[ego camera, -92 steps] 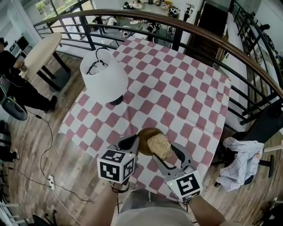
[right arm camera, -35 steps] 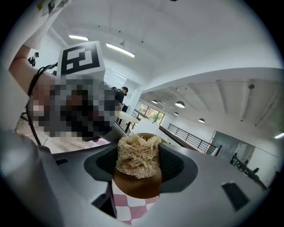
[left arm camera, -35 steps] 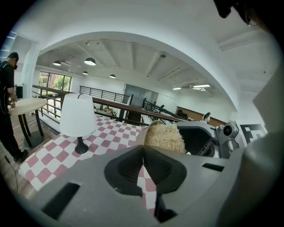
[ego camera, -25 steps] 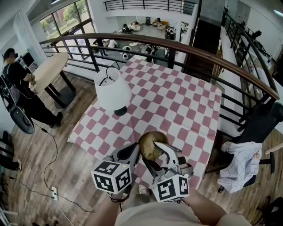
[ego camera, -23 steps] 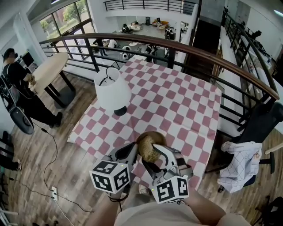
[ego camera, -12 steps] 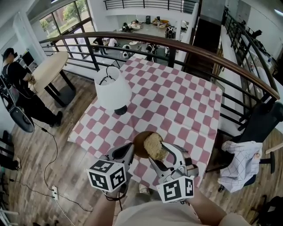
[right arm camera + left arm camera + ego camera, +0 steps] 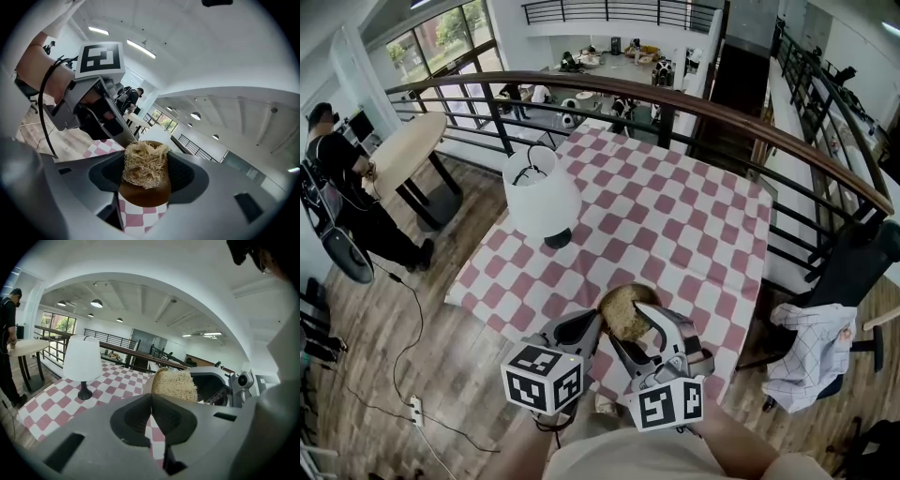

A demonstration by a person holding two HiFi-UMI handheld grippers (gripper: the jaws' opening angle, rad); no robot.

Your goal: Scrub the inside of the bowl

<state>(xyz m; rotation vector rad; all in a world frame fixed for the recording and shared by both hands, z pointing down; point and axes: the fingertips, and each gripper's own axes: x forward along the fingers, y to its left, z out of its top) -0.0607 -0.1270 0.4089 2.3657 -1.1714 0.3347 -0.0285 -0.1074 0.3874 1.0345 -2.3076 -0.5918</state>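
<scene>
Both grippers angle forward and slightly down from the person's forearms, converging over the near edge of the checked table [image 7: 675, 216].

Left gripper [image 7: 593, 324]: jaws drawn together, pinching the thin rim of the brown bowl [image 7: 610, 300]. The bowl is tipped up and seen almost edge-on in the left gripper view.

Right gripper [image 7: 637, 319]: jaws clamped on the straw-coloured fibre scrubber [image 7: 144, 164], which is pressed into the bowl's hollow.

White lamp [image 7: 542, 192] stands well apart, further up the table.
</scene>
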